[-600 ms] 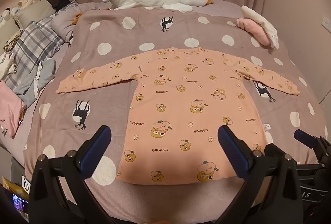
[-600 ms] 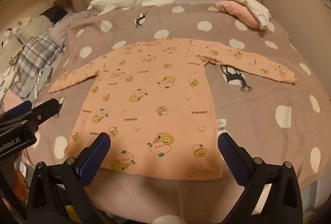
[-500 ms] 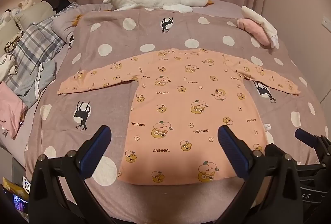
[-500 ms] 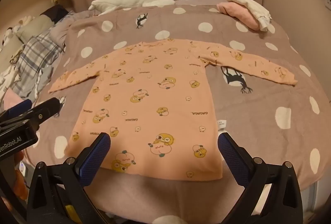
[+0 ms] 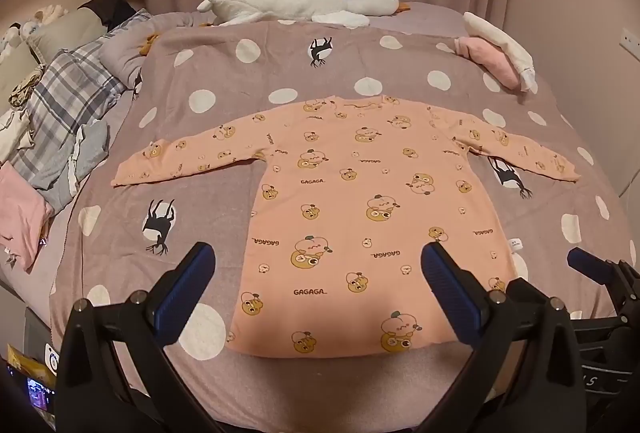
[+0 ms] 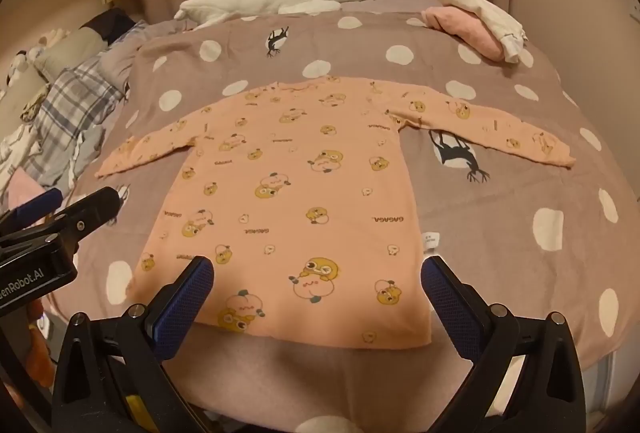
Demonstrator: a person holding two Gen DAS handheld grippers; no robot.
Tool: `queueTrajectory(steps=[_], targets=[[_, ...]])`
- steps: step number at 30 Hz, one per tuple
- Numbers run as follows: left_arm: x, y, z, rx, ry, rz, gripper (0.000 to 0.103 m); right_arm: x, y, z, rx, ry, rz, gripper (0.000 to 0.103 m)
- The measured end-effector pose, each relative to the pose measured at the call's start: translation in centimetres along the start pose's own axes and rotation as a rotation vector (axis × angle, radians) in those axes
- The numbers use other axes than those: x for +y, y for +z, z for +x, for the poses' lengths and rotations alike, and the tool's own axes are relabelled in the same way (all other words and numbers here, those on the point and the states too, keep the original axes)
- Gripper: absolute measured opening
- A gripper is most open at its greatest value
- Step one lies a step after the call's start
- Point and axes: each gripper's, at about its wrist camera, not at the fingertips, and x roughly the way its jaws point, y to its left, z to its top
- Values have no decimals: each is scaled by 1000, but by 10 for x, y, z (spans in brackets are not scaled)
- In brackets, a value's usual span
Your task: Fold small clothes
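A small peach long-sleeved shirt (image 5: 360, 209) (image 6: 296, 193) with a bear print lies flat on the bed, both sleeves spread out to the sides and the hem toward me. My left gripper (image 5: 318, 265) hovers above the hem's left half, jaws wide apart with nothing between them. Over the hem's middle, my right gripper (image 6: 318, 277) is open and empty too. Each gripper shows at the edge of the other's view: the right gripper (image 5: 600, 273) and the left gripper (image 6: 60, 217). Neither touches the cloth.
A mauve polka-dot blanket (image 5: 208, 201) covers the bed. A white goose plush (image 5: 296, 3) lies at the far edge. Folded pink and white clothes (image 5: 500, 53) sit at the back right. A plaid and grey heap of clothes (image 5: 60, 121) lies along the left side.
Both grippers have drifted slightly; the shirt sits a touch lower in each view. The jaws stay wide and the shirt lies as before.
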Motion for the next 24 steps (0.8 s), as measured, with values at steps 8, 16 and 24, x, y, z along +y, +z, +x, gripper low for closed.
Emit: queueTrajectory(steps=[8, 16, 24], targets=[[-2, 0, 1, 3, 0, 5, 103, 1, 1, -1, 4, 4, 3, 102], [-2, 0, 1, 4, -2, 4, 103, 1, -5, 1, 6, 10, 9, 102], [-1, 0, 1, 3, -3, 4, 103, 1, -5, 1, 8, 9, 8, 102]])
